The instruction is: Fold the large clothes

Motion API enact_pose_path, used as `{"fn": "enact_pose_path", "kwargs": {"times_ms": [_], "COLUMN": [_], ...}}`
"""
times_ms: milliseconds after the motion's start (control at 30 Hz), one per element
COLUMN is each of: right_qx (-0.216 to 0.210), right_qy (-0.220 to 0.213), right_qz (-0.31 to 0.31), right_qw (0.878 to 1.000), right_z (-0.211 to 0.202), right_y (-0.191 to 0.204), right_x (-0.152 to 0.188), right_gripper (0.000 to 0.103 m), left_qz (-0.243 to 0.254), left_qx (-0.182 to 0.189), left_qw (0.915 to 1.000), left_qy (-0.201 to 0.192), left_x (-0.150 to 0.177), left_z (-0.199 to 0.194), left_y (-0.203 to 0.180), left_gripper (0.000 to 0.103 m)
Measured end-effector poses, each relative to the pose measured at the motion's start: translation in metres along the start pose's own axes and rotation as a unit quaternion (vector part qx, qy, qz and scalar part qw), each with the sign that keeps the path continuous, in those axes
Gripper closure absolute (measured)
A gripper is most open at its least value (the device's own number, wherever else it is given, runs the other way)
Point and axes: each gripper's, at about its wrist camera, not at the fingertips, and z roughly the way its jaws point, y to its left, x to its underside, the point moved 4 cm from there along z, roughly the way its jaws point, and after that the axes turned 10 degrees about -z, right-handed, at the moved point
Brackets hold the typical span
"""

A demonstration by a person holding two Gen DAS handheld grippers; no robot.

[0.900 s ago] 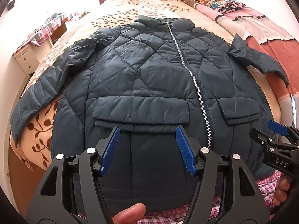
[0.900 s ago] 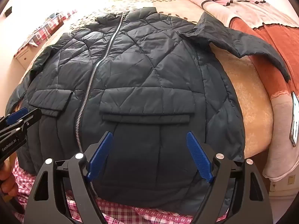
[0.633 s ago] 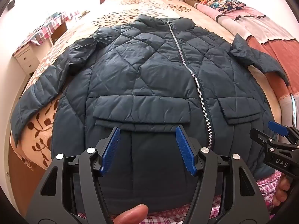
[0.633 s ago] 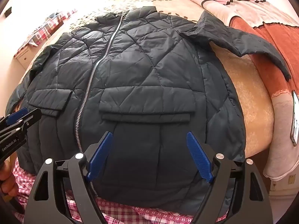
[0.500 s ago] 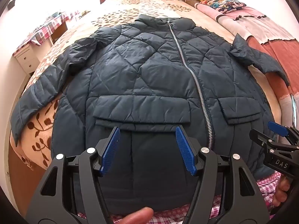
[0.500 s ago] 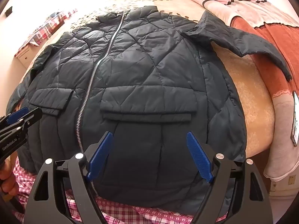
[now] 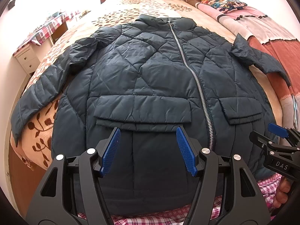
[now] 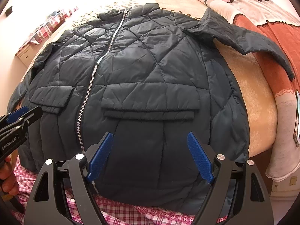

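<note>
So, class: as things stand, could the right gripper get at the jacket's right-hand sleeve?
Probably yes. The right gripper hangs open over the jacket, and the sleeve lies spread on the bed with nothing covering it.

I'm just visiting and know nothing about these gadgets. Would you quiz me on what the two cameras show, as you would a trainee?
1. True or false: the jacket lies front up on the bed, zipper closed.
2. Are the left gripper and right gripper holding any fabric? A) both, B) neither, C) the left only.
3. Fill in: the phone lies on the bed's ____ side.

Key: 1 true; 2 B, both open over the hem; 3 right.
</note>
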Motion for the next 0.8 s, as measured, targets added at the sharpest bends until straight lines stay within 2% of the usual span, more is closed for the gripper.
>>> {"fn": "enact_pose_path", "kwargs": {"times_ms": [800], "right_qx": [-0.012], "right_qy": [0.001], "right_qz": [0.0], "right_qw": [1.0], "right_z": [0.0019], "right_y": [0.0014], "right_x": [0.0], "right_gripper": [0.023], "left_qz": [0.0], "left_qx": [-0.001], "left_qw": [1.0], "left_qy": [0.002], "left_x": [-0.0006], "left_z": [0.0011], "left_y": [-0.0013], "left_gripper": [0.04]}}
